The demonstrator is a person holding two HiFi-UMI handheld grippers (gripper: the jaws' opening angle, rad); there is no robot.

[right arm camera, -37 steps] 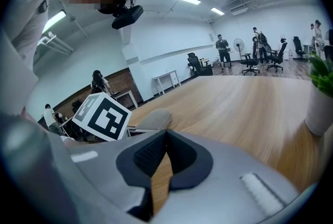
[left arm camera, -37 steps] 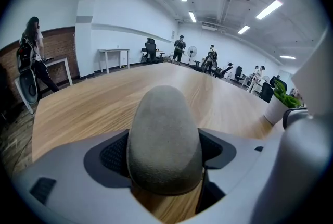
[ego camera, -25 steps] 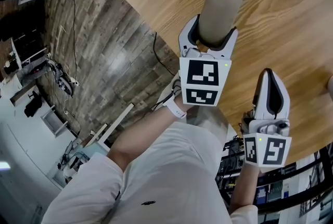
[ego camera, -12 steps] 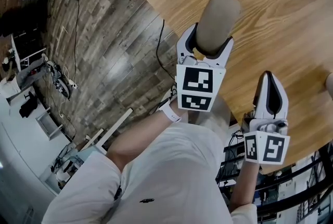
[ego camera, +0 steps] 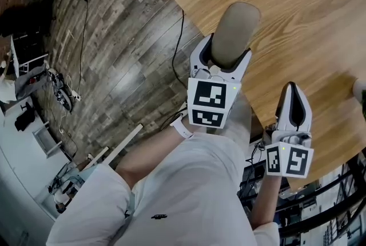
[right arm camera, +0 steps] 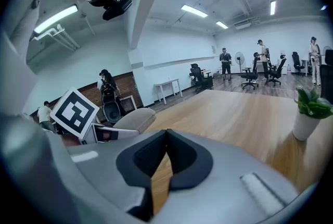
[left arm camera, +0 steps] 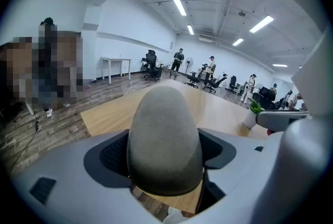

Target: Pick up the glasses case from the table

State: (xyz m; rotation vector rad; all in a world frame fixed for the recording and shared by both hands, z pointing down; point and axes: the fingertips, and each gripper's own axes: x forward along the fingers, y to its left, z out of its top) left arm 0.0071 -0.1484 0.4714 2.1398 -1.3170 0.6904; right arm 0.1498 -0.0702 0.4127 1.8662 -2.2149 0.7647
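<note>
- The main part of the task looks done: the left gripper (ego camera: 227, 55) is clenched on the grey glasses case (ego camera: 234, 24), one jaw on each long side.
- In the left gripper view the case (left arm camera: 164, 139) fills the space between the jaws, and its rounded end stands out well past them.
- The case is over the desk (ego camera: 309, 4), just inside the edge which runs along the floor side, about halfway down this edge.
- I judge that it is already lifted off the wood. Under the case the left gripper view shows the desk edge and the floor, and no contact with the surface can be seen.
- What is left, as I understand it, is only to hold it steady in the air; nothing else must be taken.
- The right gripper (ego camera: 293, 96) has its jaws pressed together with nothing between them. It hangs over the same edge of the desk, nearer to the person, and takes no part.
- The right gripper view (right arm camera: 165, 150) confirms it: the two dark pads meet.
- No brand, label or word can be read on the case; its felt-like surface is plain.
- The only print is the black and white square markers on the left cube (ego camera: 210, 103) and the right cube (ego camera: 289, 160). They are patterns, not letters.
- A small dark mark on the person's shirt (ego camera: 159, 217) is too small to read.
</note>
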